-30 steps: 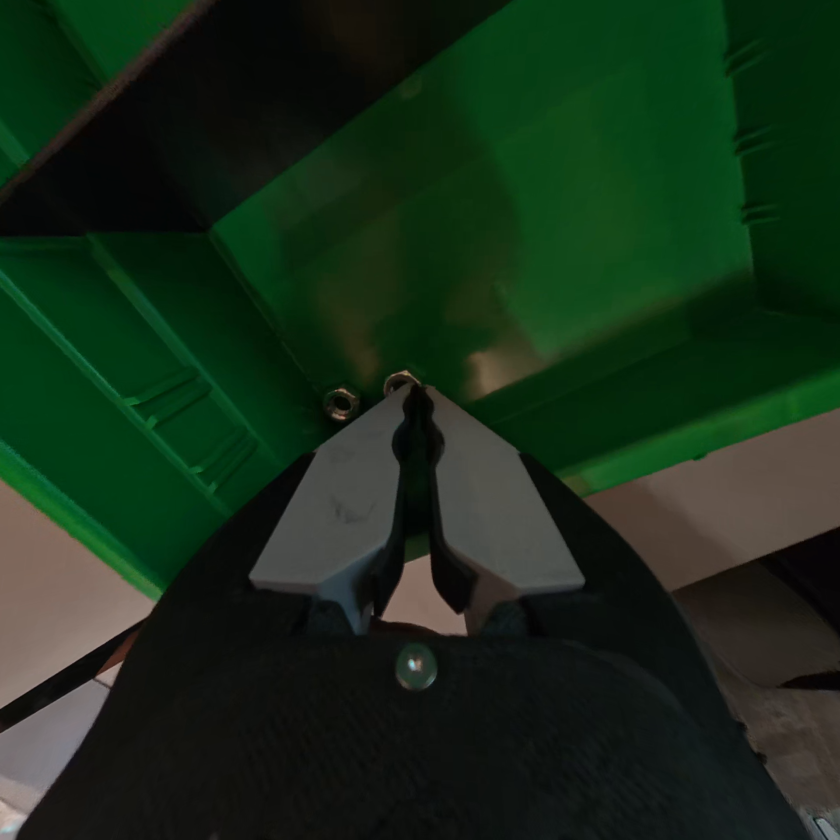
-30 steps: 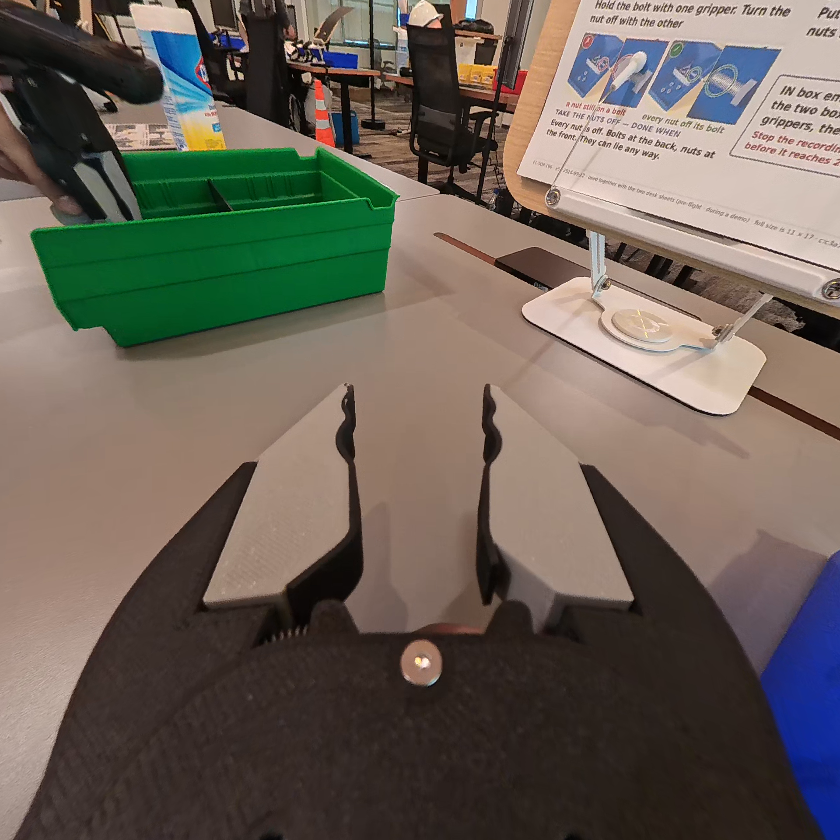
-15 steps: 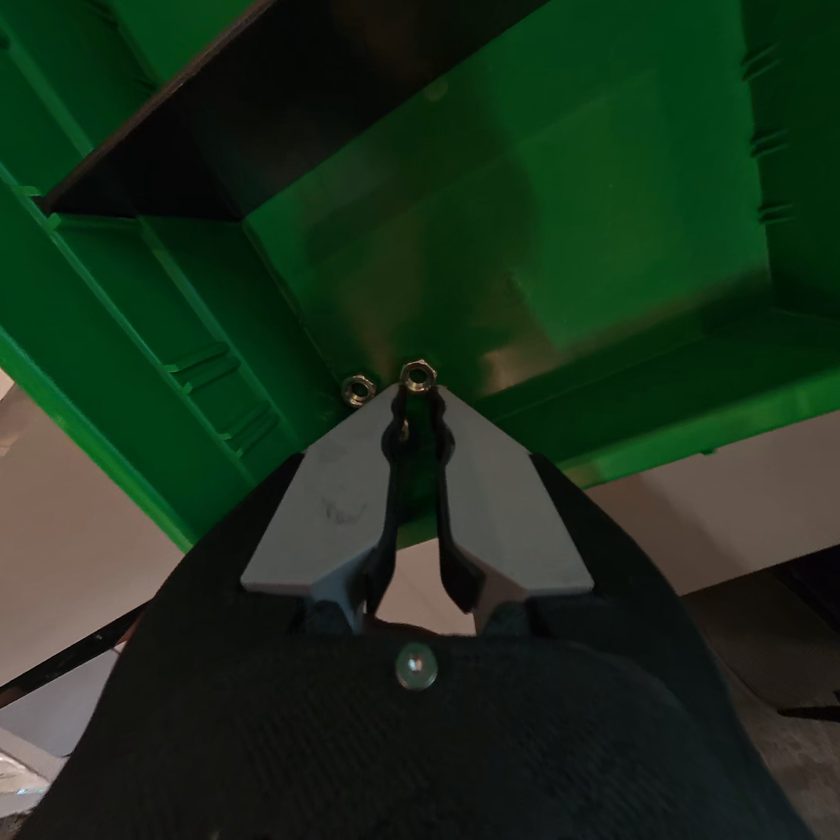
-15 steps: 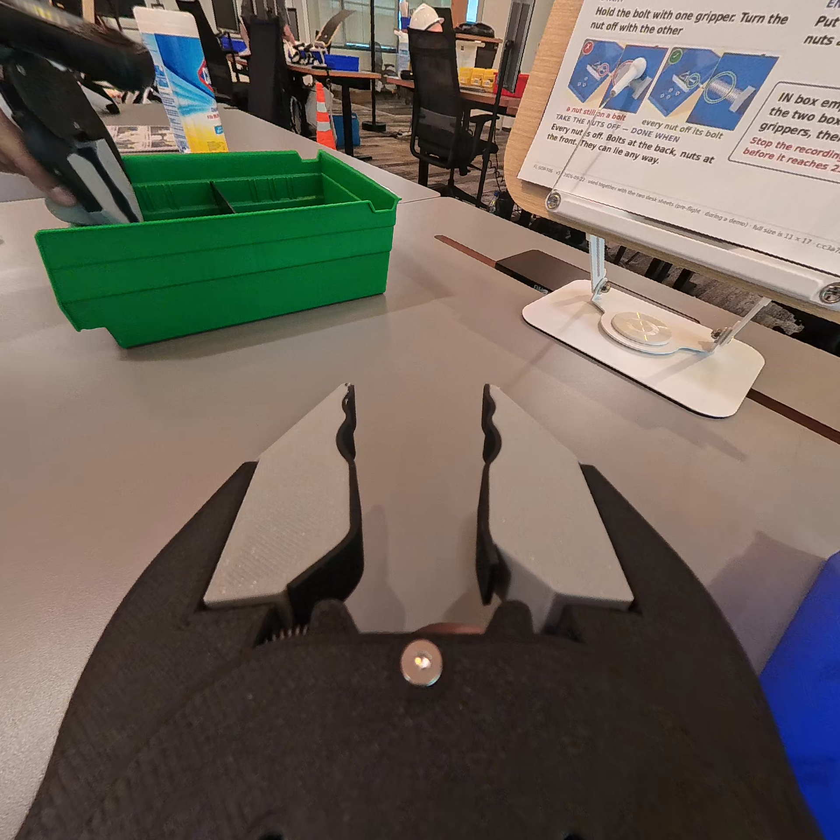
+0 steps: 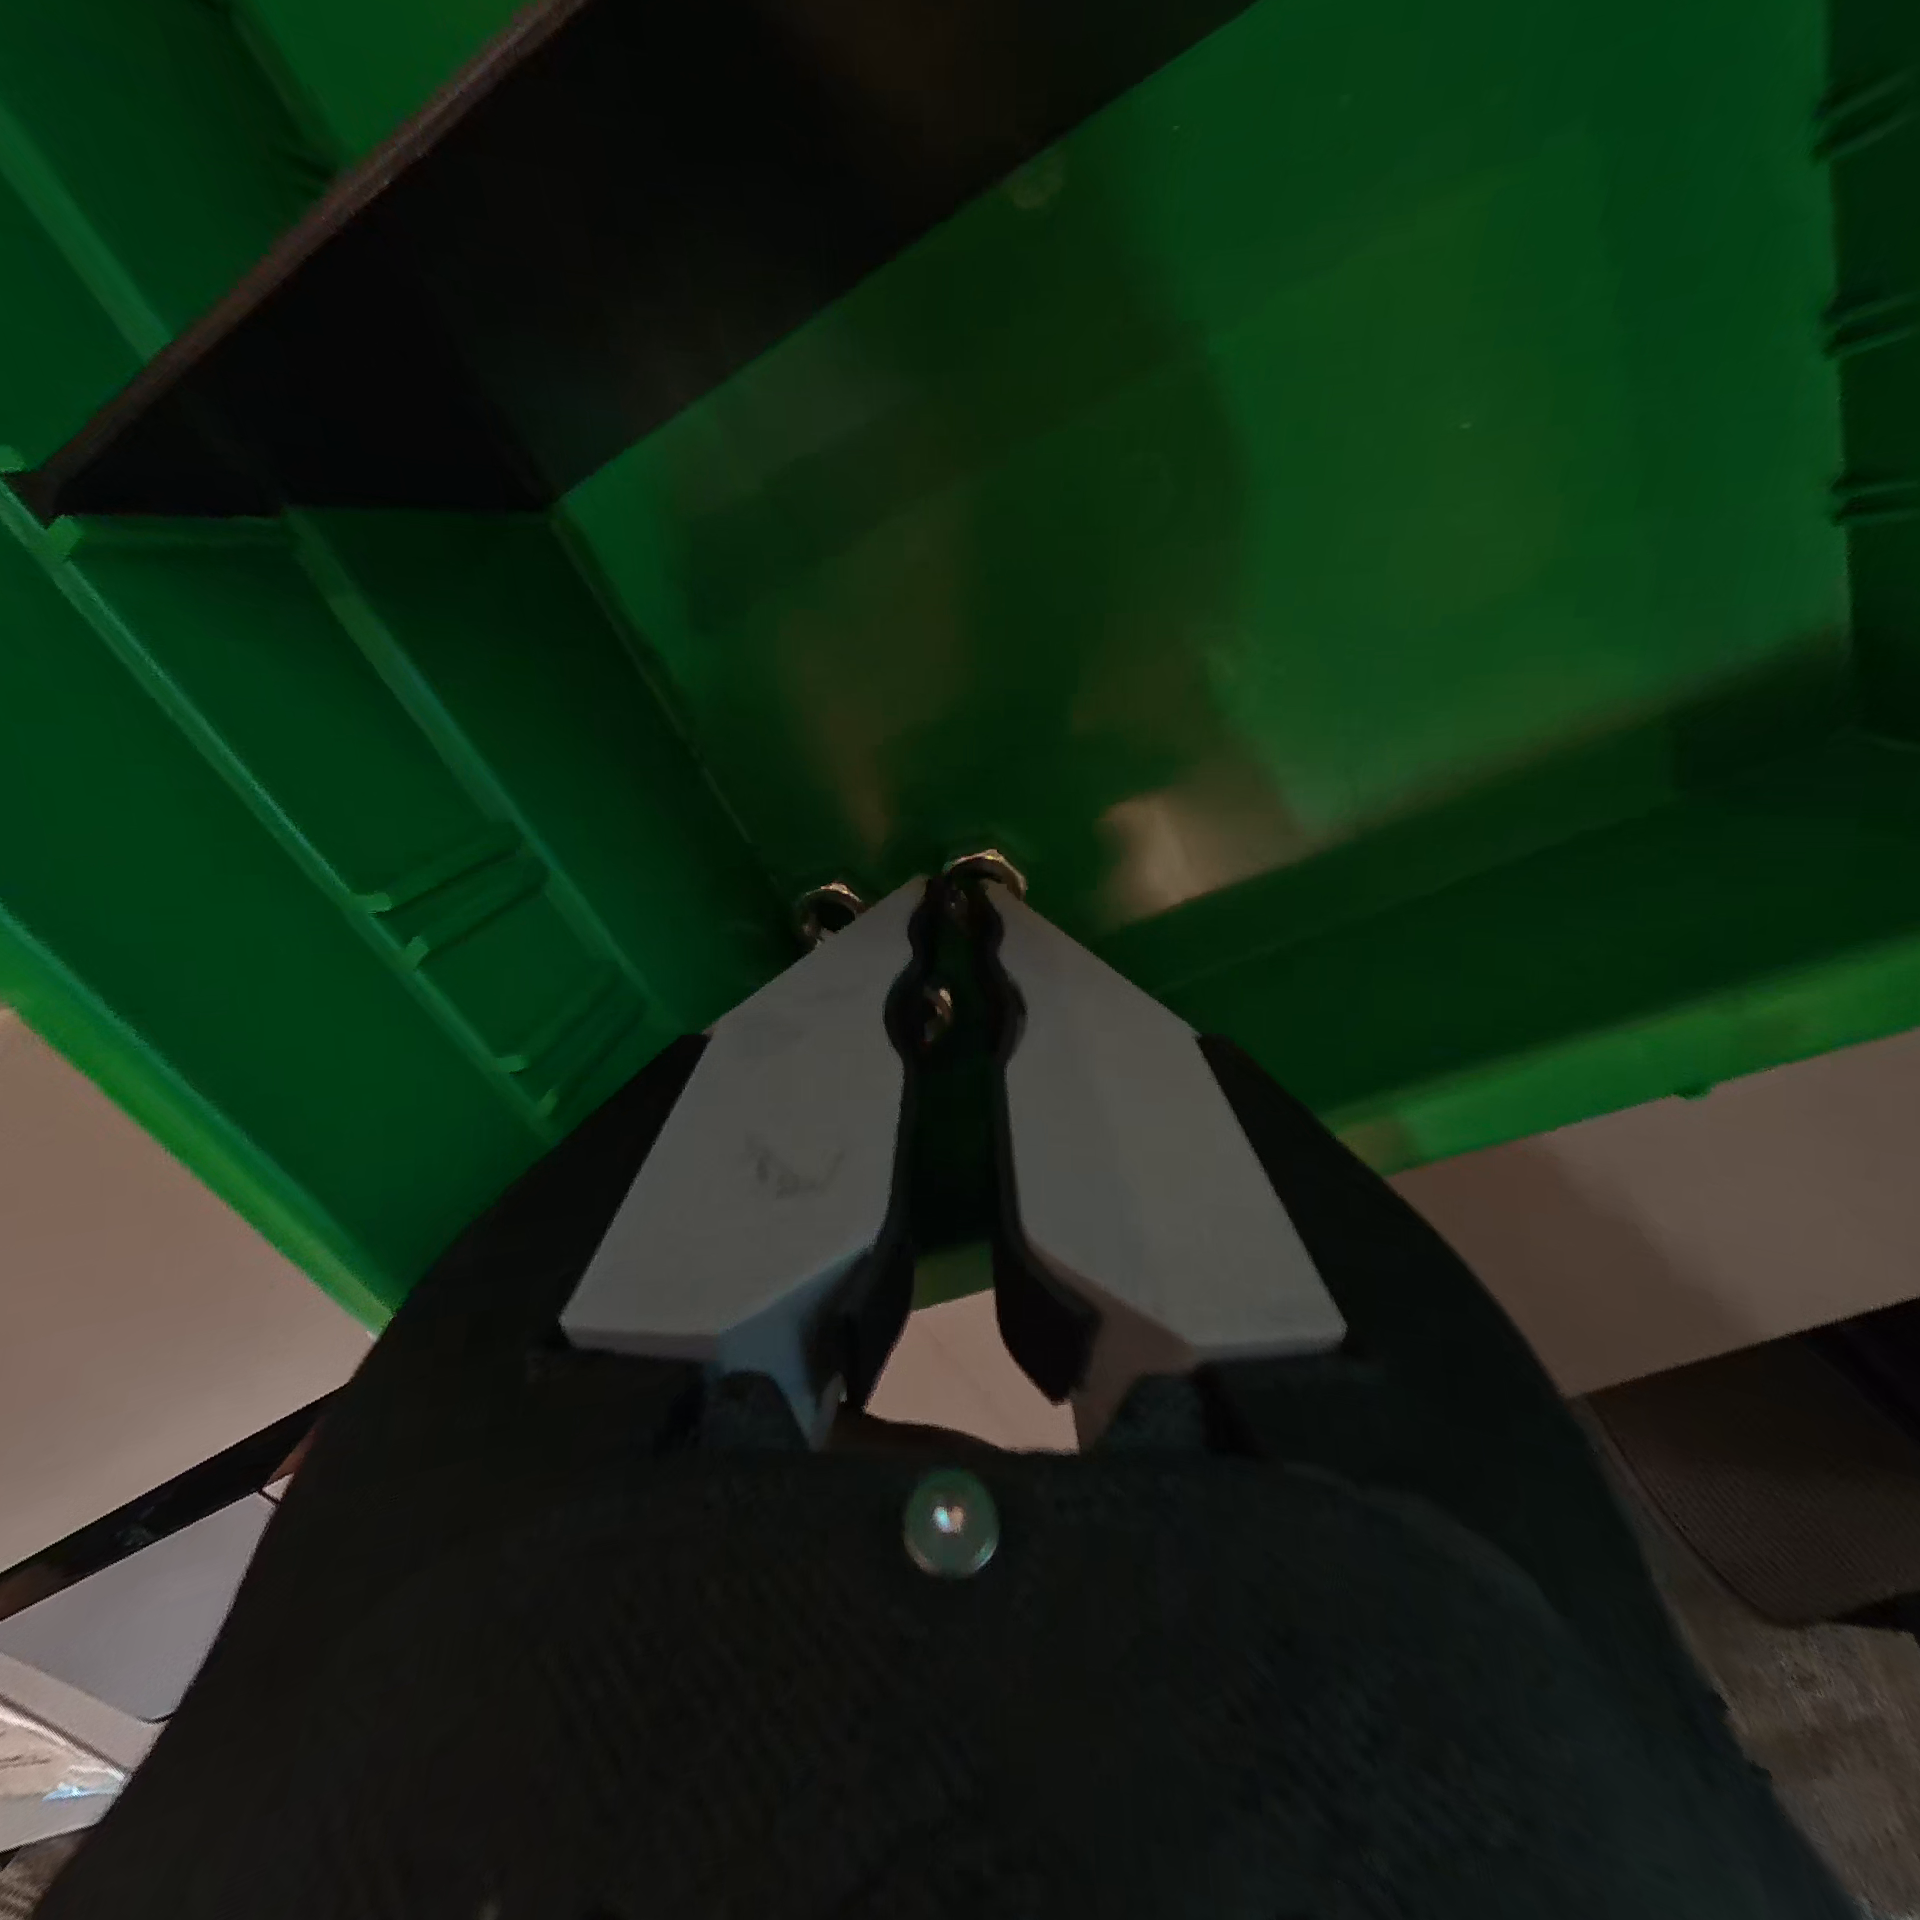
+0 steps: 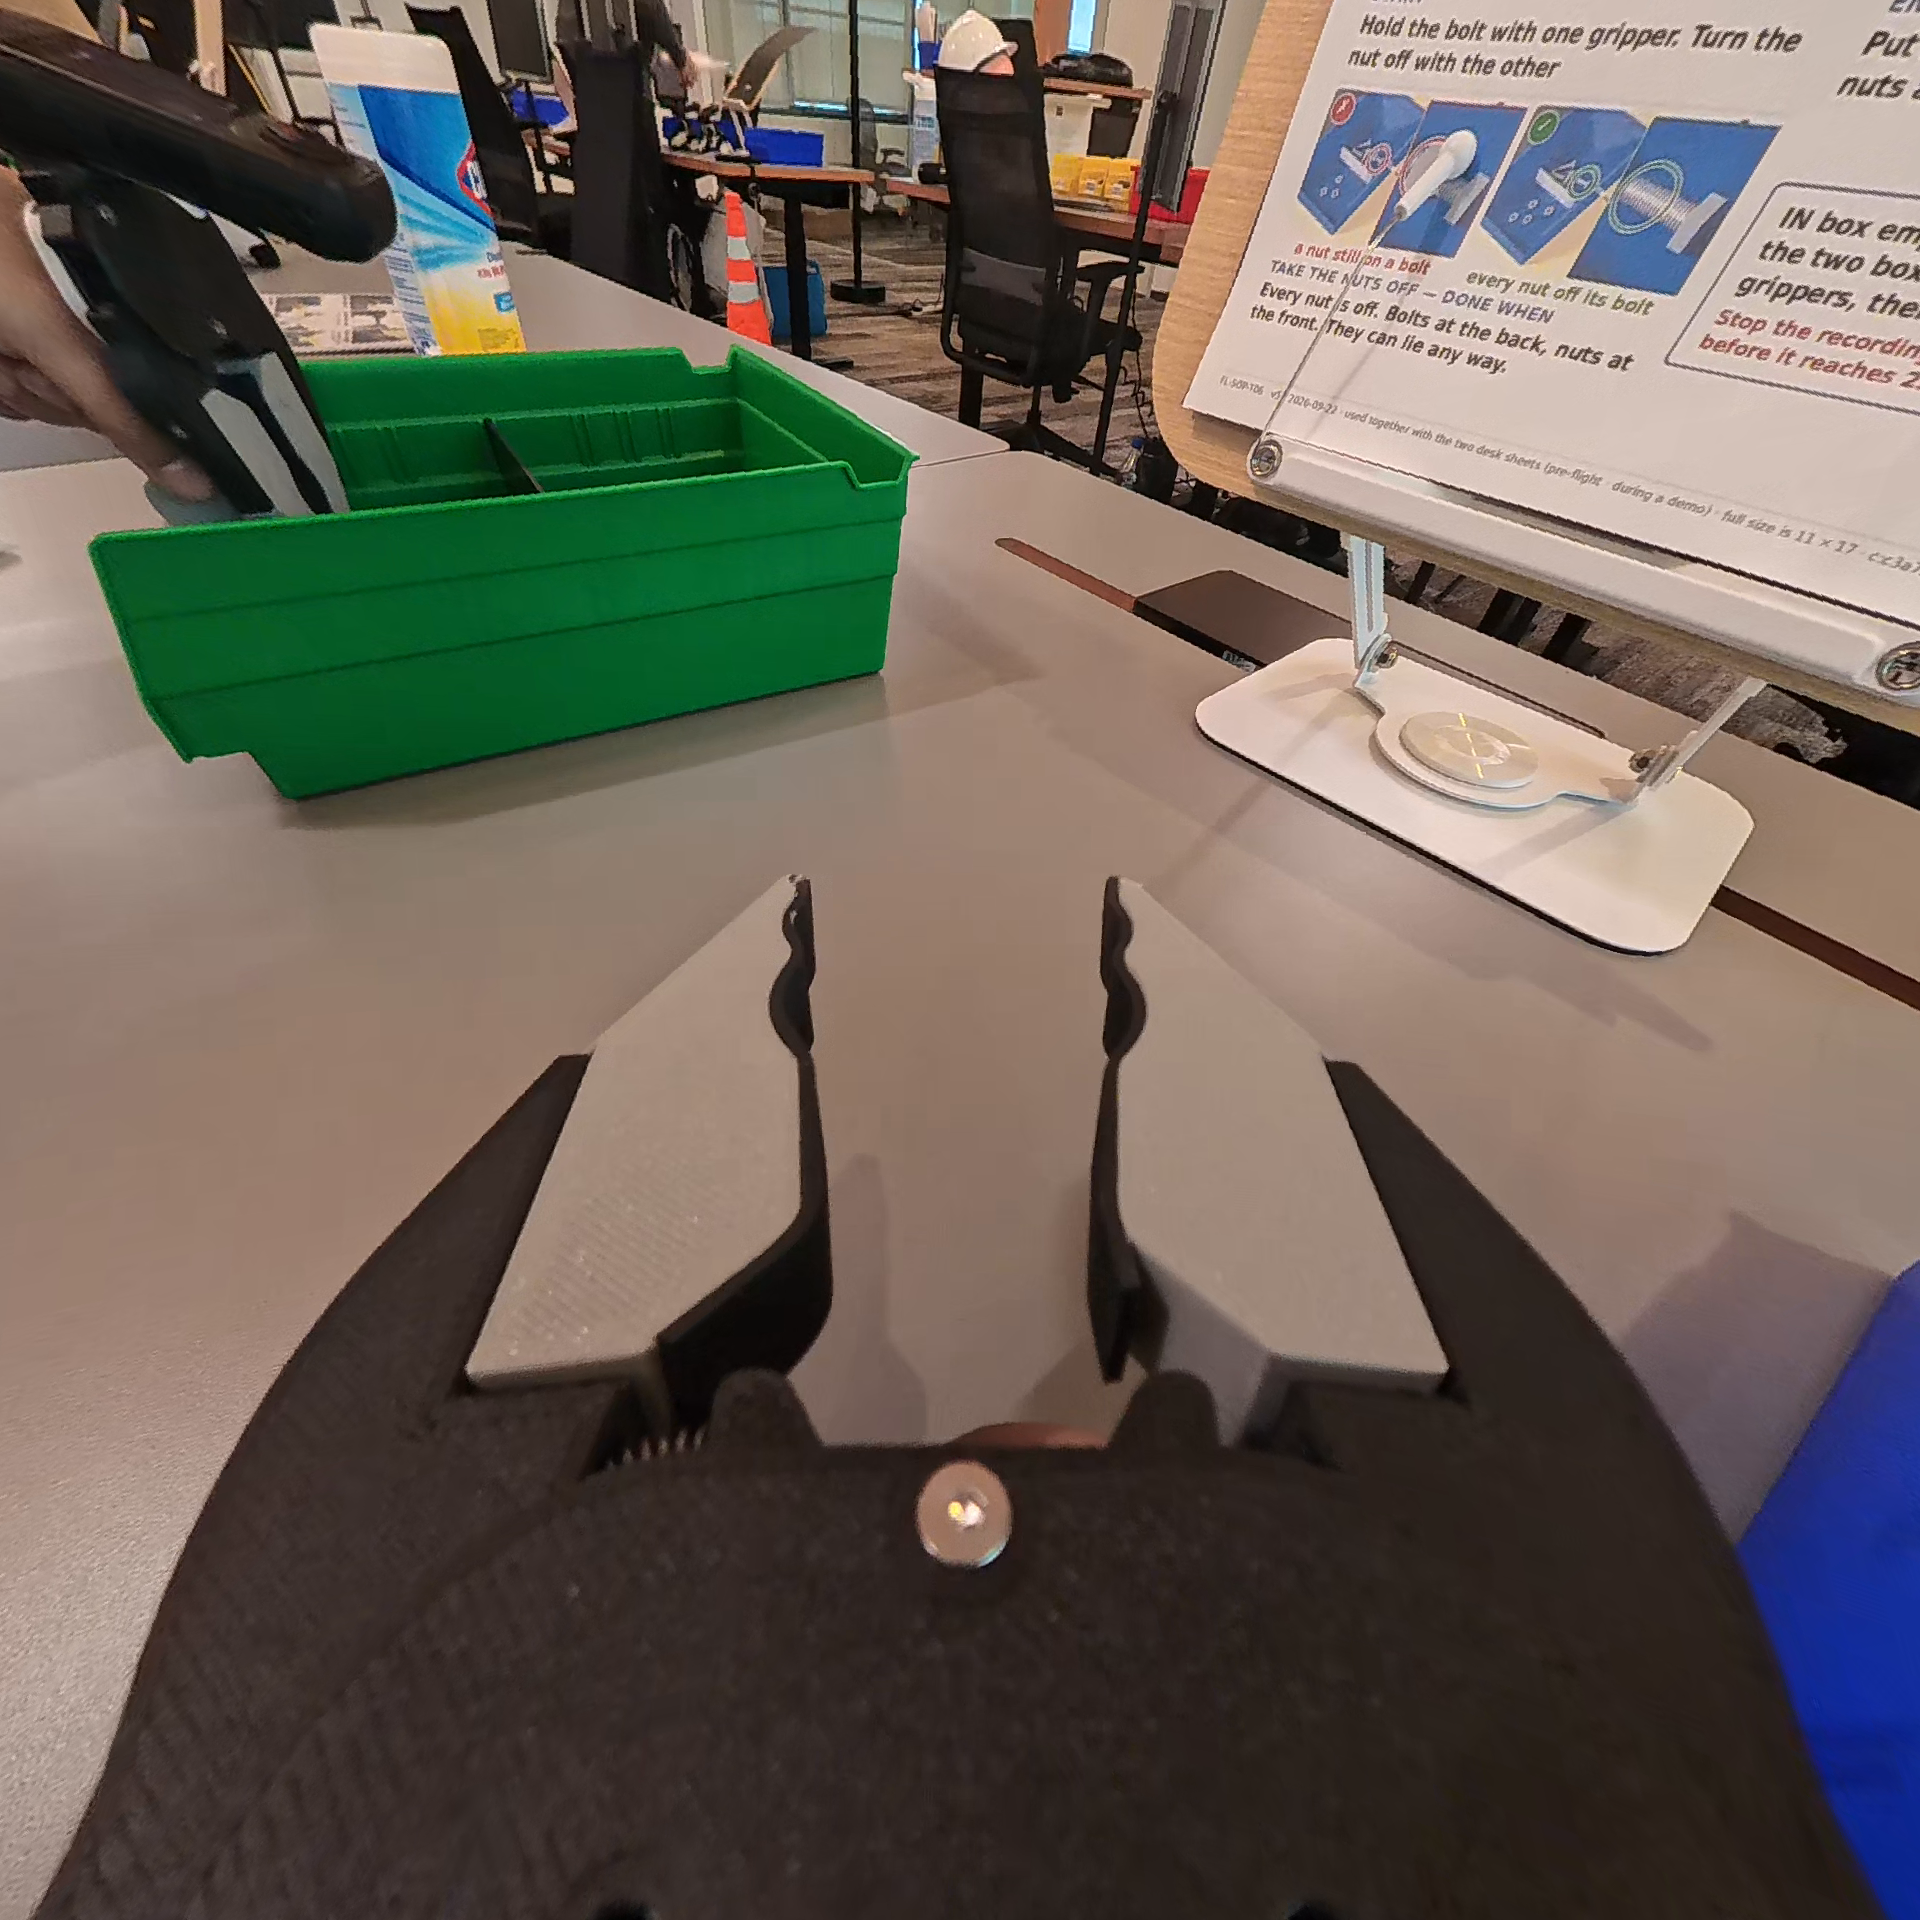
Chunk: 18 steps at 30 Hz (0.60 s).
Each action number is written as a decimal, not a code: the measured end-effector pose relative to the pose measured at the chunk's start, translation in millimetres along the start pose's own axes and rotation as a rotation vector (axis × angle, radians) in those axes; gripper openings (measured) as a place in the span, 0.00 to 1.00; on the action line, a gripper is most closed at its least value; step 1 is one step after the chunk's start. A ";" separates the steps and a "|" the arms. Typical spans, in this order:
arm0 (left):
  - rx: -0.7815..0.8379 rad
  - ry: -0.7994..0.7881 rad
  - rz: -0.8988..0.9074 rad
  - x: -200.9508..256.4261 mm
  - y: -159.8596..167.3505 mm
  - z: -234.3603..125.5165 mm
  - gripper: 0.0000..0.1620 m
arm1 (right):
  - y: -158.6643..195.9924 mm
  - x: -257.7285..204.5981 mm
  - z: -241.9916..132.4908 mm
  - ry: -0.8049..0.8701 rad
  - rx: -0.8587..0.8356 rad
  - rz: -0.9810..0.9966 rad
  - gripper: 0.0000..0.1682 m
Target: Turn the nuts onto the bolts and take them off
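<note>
Left gripper (image 5: 961,899): reaching down into the green bin (image 5: 1351,520), tips at the near corner of a floor compartment. Fingers nearly together, a narrow gap left between them. A nut (image 5: 982,868) sits right at the tips; whether the fingers pinch it or only touch it cannot be told. A 2nd nut (image 5: 824,902) lies just left of the tips on the bin floor, partly hidden by the left finger. A 3rd small metal piece (image 5: 935,1003) shows in the gap between the fingers, lower down; its kind cannot be told.

A black divider (image 5: 520,260) crosses the bin beyond that compartment.

Right gripper (image 6: 956,904): held low over the grey table (image 6: 416,1039), well apart from the bin, fingers spread wide with nothing between them.

From the right wrist view, the bin (image 6: 499,634) stands on the table at upper left, and the left gripper (image 6: 249,436) dips into its left end, held by a hand (image 6: 62,384).

Other items: a white stand (image 6: 1475,790) on the table at right, carrying an instruction sheet (image 6: 1621,260); a wipes canister (image 6: 436,208) behind the bin; a blue object (image 6: 1860,1558) at the right edge; office chairs and desks in the background. No bolt can be made out in either view.
</note>
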<state>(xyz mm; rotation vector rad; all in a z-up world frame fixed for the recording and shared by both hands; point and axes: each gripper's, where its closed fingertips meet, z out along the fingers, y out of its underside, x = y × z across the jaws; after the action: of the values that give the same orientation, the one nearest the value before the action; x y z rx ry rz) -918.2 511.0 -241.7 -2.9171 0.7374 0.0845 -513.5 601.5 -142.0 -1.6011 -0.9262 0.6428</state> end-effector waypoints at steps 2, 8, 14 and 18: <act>-0.012 0.007 0.003 1.6 1.2 0.3 0.01 | -0.3 -0.6 -0.1 -0.001 0.000 -0.003 0.31; 0.004 0.047 -0.007 6.2 0.0 -0.2 0.02 | -2.9 0.2 -2.1 0.002 0.012 -0.001 0.31; 0.037 -0.026 0.022 -0.3 -2.1 -2.2 0.07 | -3.9 -0.5 -2.8 0.000 0.016 -0.004 0.31; 0.036 -0.022 0.027 0.9 -1.9 -2.3 0.08 | -3.5 -1.2 -2.5 -0.002 0.013 -0.006 0.31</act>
<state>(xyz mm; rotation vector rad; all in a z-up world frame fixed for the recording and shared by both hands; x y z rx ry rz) -916.4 511.9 -239.2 -2.8681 0.7662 0.1047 -513.0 599.3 -138.2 -1.5859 -0.9268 0.6453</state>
